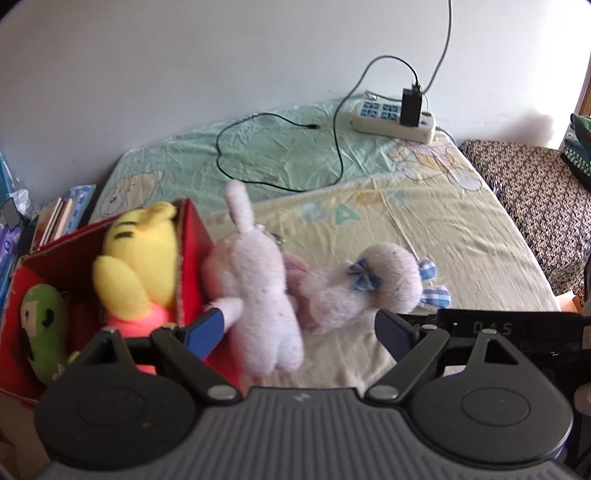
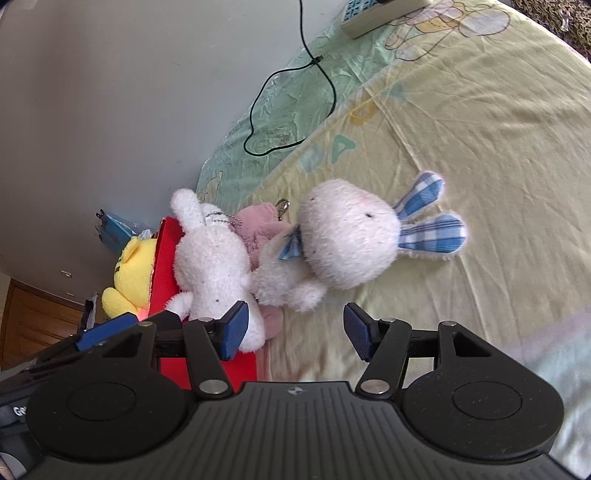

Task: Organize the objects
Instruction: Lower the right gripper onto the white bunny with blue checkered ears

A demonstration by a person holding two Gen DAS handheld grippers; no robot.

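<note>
red box, left on the bed: yellow plush inside. white plush leans on its right wall, bunny just beside. left claw and right claw both spread, holding nothing. advice: pinch the white plush mid-body, lift clear of the wall.

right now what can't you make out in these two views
- Pink plush: mostly covered by the white rabbit and the checked-ear bunny in both views.
- Red box: its floor is hidden by the yellow plush and green plush; the left gripper body cuts off its near side.
- Power strip: cropped by the right view's top edge.
</note>
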